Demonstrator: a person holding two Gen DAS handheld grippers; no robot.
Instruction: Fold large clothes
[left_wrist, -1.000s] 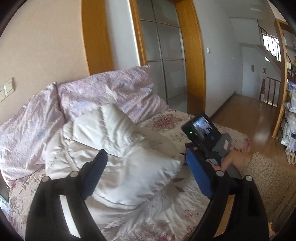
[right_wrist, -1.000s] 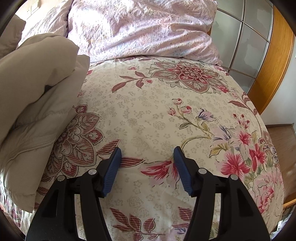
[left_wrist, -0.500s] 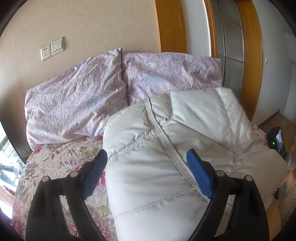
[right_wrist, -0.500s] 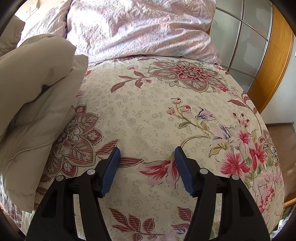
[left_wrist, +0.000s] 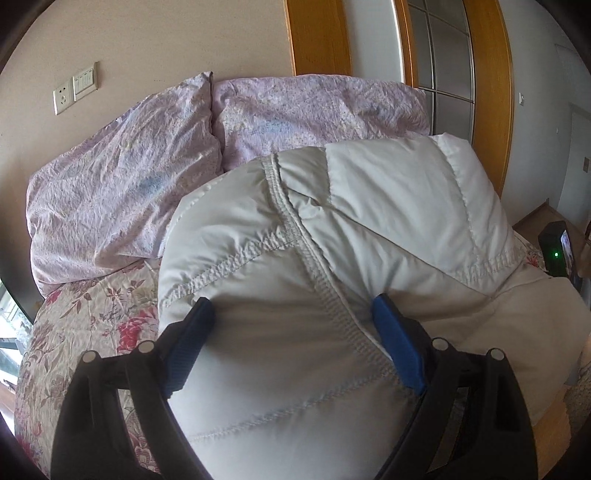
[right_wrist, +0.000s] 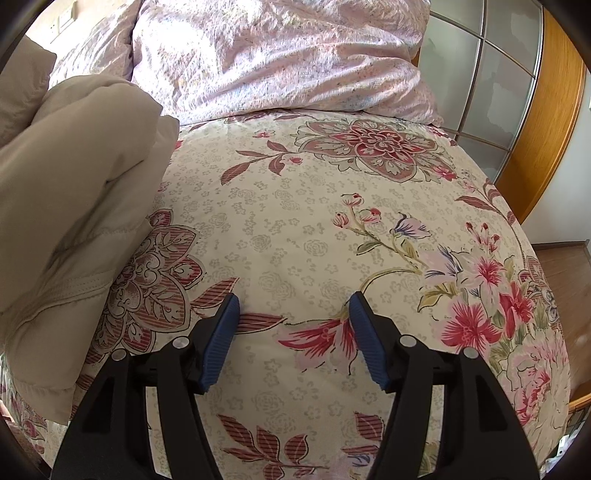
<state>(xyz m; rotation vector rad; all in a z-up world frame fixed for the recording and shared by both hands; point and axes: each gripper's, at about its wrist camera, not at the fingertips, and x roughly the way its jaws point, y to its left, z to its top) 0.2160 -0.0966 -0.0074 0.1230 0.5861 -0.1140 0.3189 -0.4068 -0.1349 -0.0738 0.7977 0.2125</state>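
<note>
My left gripper (left_wrist: 291, 325) sits nearest in the left wrist view, jaws spread wide with a thick fold of the white padded jacket (left_wrist: 332, 236) bulging up between them. The blue pads (left_wrist: 395, 343) stand at either flank of that fold, but I cannot tell whether they press into it or merely straddle it. My right gripper (right_wrist: 293, 325) hangs over bare floral bedspread (right_wrist: 314, 206), jaws moderately apart with nothing between them, the jacket's edge lying off to its left.

I judge the step in hand to be seating the left gripper on the bundle so it can be pressed or turned over into a tighter fold. To do that well I would take the bulk low, near the heavy stitched seam (left_wrist: 314, 266) that runs between the pads, since puffy fabric will squeeze out of a shallow bite. The right gripper should come across to pin the loose edge (right_wrist: 55, 295) before anything is lifted.

The jacket is quilted and puffy, off-white, with ribbed stitching lines crossing its panels. It lies heaped in layers on the bed, toward the side nearer the pillows (left_wrist: 122, 184), which lean against the wall beyond.
</note>
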